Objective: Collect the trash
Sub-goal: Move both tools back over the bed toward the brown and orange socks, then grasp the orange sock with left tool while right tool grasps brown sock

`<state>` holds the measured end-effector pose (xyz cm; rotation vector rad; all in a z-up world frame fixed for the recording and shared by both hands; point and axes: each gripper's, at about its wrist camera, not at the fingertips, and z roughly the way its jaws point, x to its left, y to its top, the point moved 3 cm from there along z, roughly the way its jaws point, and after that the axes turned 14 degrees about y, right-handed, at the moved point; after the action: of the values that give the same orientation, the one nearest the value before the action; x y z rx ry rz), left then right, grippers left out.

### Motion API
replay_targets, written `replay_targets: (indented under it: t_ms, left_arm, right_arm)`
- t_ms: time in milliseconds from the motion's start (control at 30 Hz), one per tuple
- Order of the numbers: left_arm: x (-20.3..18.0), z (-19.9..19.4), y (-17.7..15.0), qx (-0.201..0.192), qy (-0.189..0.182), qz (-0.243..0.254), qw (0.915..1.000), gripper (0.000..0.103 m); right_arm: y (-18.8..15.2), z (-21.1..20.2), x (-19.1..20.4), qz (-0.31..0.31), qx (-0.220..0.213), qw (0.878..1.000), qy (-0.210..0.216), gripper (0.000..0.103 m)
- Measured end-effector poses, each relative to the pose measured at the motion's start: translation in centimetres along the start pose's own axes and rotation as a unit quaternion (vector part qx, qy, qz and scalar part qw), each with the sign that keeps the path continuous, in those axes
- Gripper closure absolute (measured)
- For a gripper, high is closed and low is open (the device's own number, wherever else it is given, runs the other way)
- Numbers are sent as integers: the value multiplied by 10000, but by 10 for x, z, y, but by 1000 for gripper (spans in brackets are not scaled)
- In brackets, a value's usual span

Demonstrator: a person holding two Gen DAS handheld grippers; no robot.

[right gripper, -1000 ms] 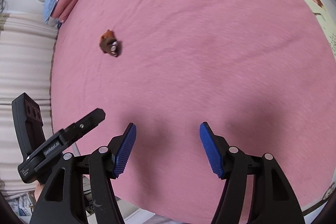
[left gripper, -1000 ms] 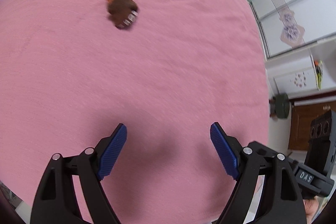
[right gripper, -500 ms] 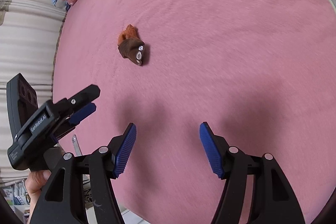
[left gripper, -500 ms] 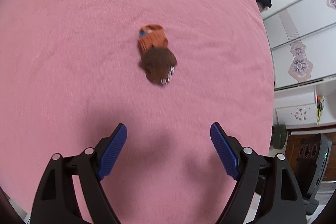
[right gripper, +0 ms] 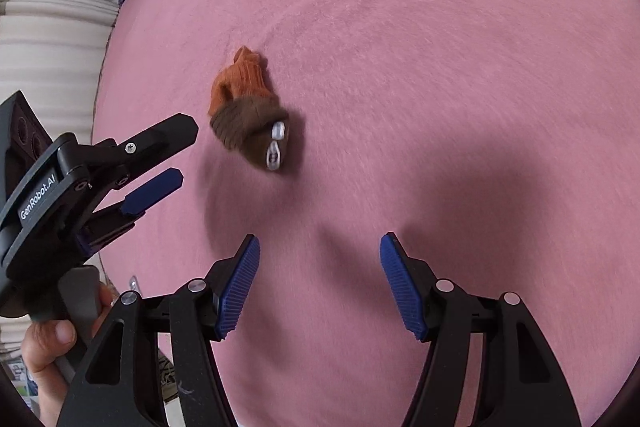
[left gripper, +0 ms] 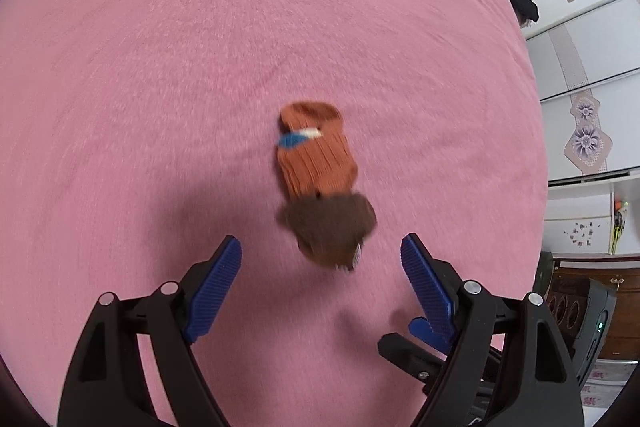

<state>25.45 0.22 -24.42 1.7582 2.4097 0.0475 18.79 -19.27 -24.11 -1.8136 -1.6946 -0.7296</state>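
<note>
Pink fleece covers a wide bed [left gripper: 200,67] that fills both wrist views. On it lies one small item, a sock [left gripper: 320,183], orange and ribbed at its far end, brown and fuzzy at its near end, with a blue and white mark near the orange cuff. From the right view a small white patch shows on the brown end. The sock sits well in from the bed's edges, nearer the left edge than the right, and looks slightly blurred.

The left tool [left gripper: 320,271] hovers just short of the brown end, its two blue pads spread wide and holding nothing. The sock lies on the line between the pads but mostly ahead of them. The right tool [right gripper: 318,275] is also spread wide and holding nothing, further back over bare fleece, with the sock ahead and to its left. Beyond the bed are white cupboards on one side, and pillows at the far left corner.

The step in hand appears to be the approach to the sock, treated as the thing to collect. Next, the left tool probably needs to go forward and down until the pads straddle the brown end, then close. Soft fabric may bunch or slip, so a deep, low grip seems wise.
</note>
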Motion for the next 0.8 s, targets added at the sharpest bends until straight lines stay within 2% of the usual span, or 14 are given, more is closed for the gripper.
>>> replay_targets:
  t_ms: [167,233,567,633,800]
  left_arm:
    - [-1,17,21,50,0,-95,9999,21]
    - [-2,22,26,39,55,-76,9999,20]
    - [-4,50,41,254,58,-190,9995,19]
    - [-2,55,43,308,11,-273,9992,19]
    - [11,59,40,357,-65,-539,9979,21]
  right_arm:
    - [20,18,4,-62,-21,10000,-30,41]
    - [26,23,4,-54,-80,10000,22,47]
    - [39,47,2,183,27,9996,190,48]
    - [39,46,1,142,14,9997,188,54]
    - [40,42,2,-26,34,9998,209,93]
